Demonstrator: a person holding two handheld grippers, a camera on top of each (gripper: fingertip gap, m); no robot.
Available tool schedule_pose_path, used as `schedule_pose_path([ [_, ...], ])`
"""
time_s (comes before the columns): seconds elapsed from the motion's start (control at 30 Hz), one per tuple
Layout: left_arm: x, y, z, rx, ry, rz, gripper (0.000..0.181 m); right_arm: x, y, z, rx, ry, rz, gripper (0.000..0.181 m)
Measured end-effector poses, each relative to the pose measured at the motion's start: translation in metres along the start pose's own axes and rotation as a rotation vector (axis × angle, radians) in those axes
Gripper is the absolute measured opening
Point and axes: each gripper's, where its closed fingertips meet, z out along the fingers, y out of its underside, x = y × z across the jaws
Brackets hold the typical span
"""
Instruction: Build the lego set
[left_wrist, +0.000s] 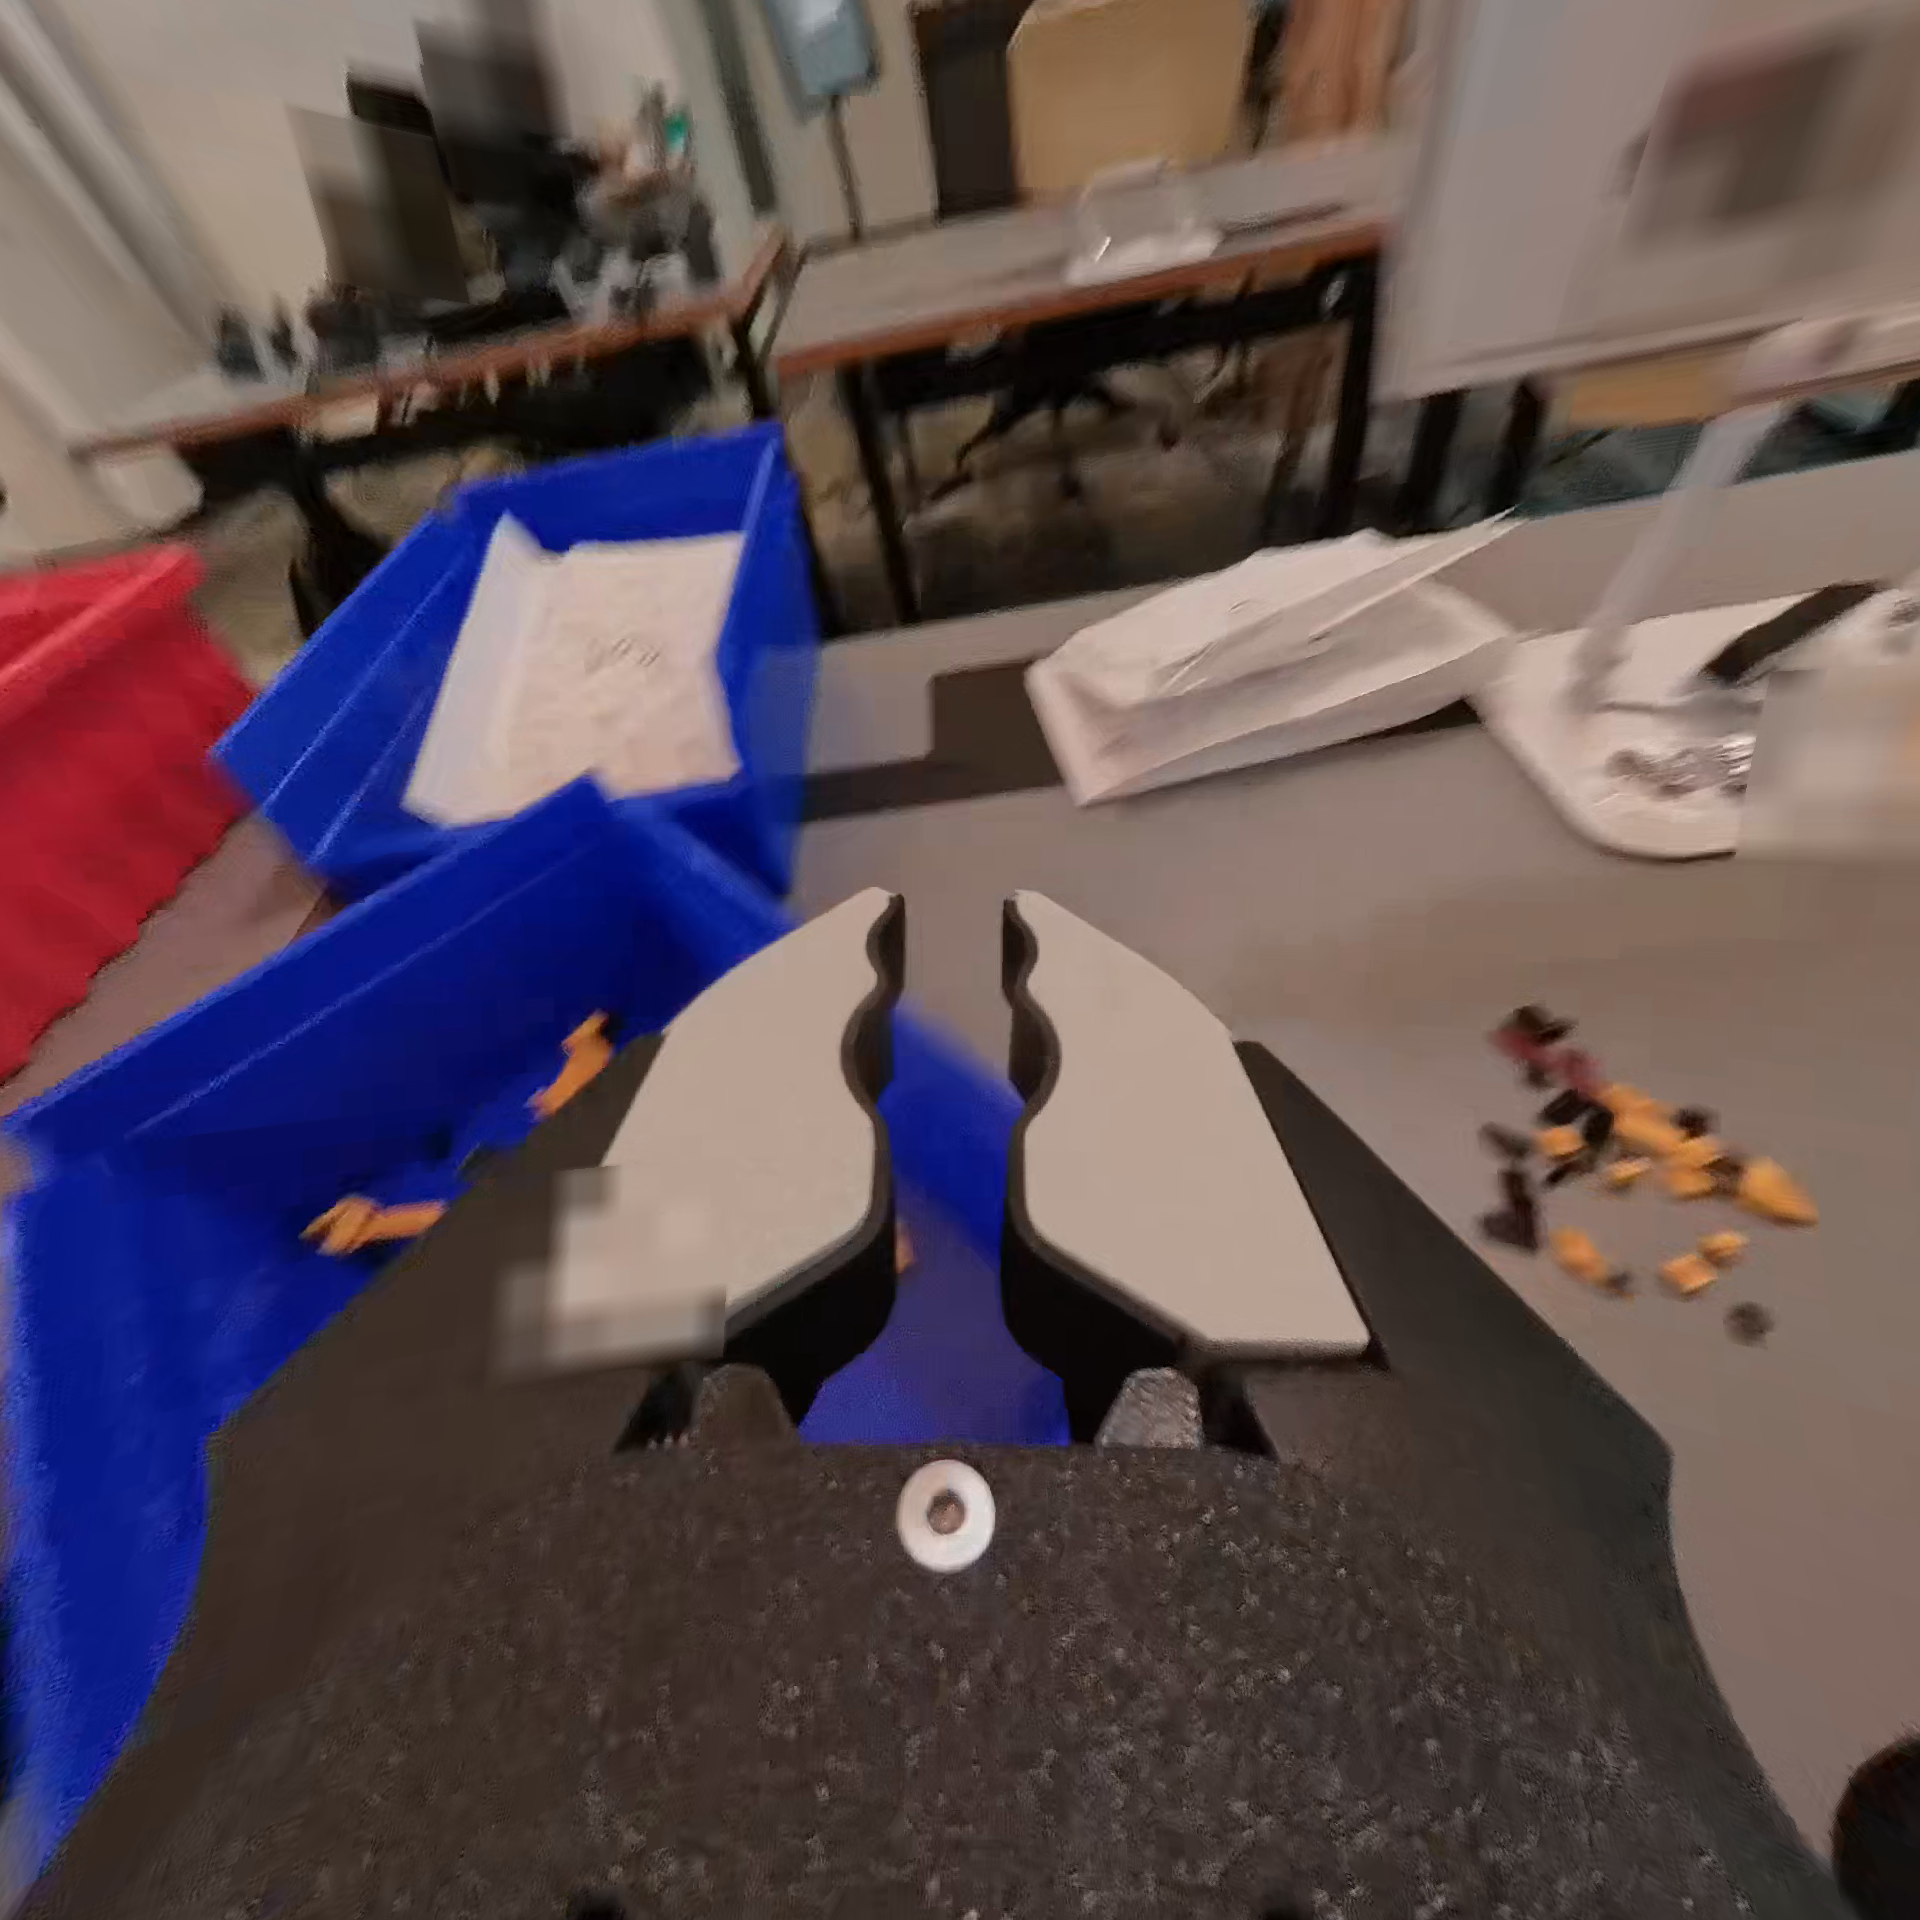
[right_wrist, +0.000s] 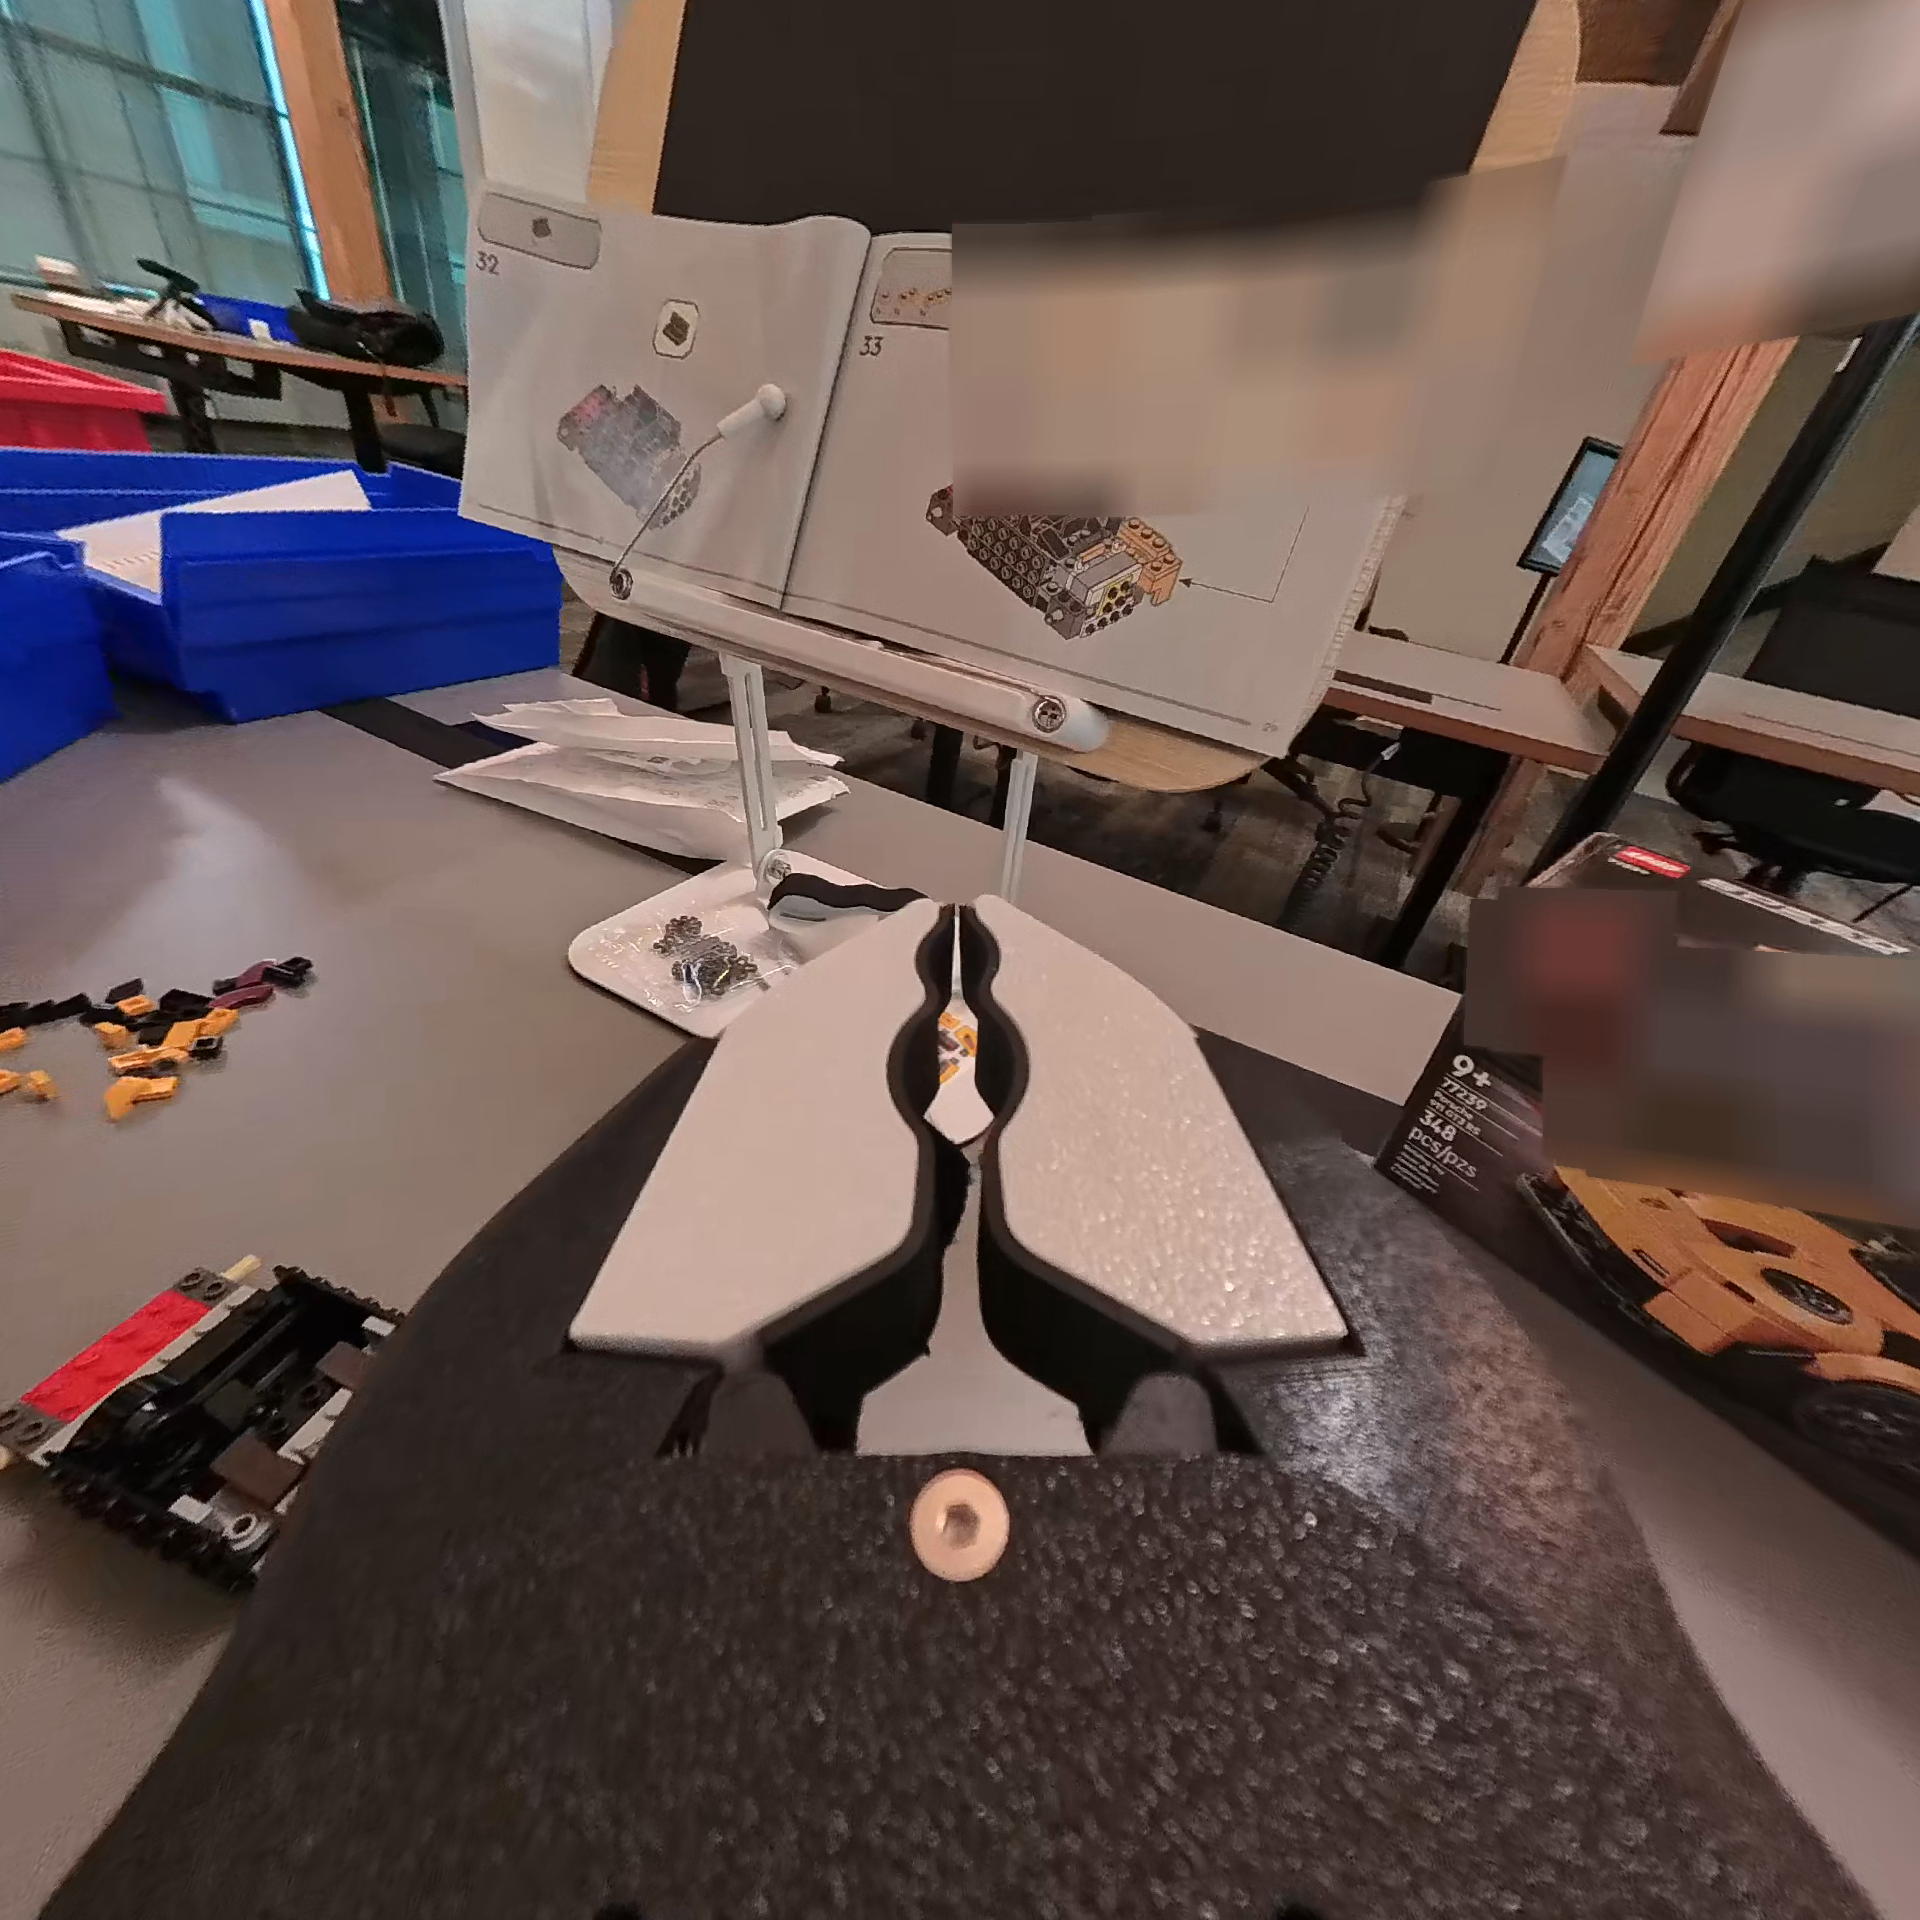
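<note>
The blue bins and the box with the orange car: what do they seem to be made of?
Blue bins: probably rigid moulded plastic, judging by the uniform saturated colour and stepped rims. Box: likely printed cardboard with a slight sheen, given its sharp folded edges.

A partly built lego chassis (right_wrist: 177, 1403), black and grey with a red plate on top, lies flat at the lower left of the right wrist view. Loose orange, black and dark red pieces (right_wrist: 145, 1023) lie scattered on the grey table at mid left. In the left wrist view, the same scatter (left_wrist: 1631, 1153) sits at mid right, and a few orange pieces (left_wrist: 577, 1070) lie blurred in a blue bin at left.
</note>
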Motion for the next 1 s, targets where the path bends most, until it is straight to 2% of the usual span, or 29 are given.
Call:
schedule_pose_path([
  [0.07, -0.041, 0.018, -0.008, -0.122, -0.003, -0.048, 0.024, -0.002, 0.001, 0.001, -0.005, -0.016, 0.011, 0.001],
  [0.17, -0.074, 0.046, -0.007, -0.294, 0.057, -0.069, 0.026, -0.009, 0.005, 0.004, -0.016, -0.046, 0.005, 0.001],
  [0.27, -0.077, 0.085, 0.001, -0.518, 0.153, -0.02, 0.032, -0.015, 0.008, 0.005, -0.028, -0.063, -0.021, 0.001],
  [0.37, -0.058, 0.114, 0.009, -0.643, 0.259, 0.018, 0.037, -0.019, 0.01, 0.006, -0.033, -0.077, -0.047, 0.001],
  [0.47, -0.044, 0.137, 0.012, -0.716, 0.309, 0.057, 0.042, -0.022, 0.014, 0.007, -0.044, -0.077, -0.082, 0.001],
  [0.57, -0.042, 0.153, 0.017, -0.75, 0.299, 0.056, 0.047, -0.025, 0.017, 0.008, -0.053, -0.089, -0.094, 0.001],
  [0.8, -0.053, 0.173, 0.024, -0.817, 0.254, 0.049, 0.045, -0.029, 0.021, 0.01, -0.064, -0.107, -0.1, 0.001],
  [0.9, -0.057, 0.173, 0.028, -0.815, 0.242, 0.041, 0.04, -0.03, 0.022, 0.01, -0.068, -0.109, -0.102, 0.001],
  [1.0, -0.061, 0.177, 0.028, -0.842, 0.215, 0.058, 0.023, -0.03, 0.023, 0.01, -0.071, -0.111, -0.104, 0.001],
])
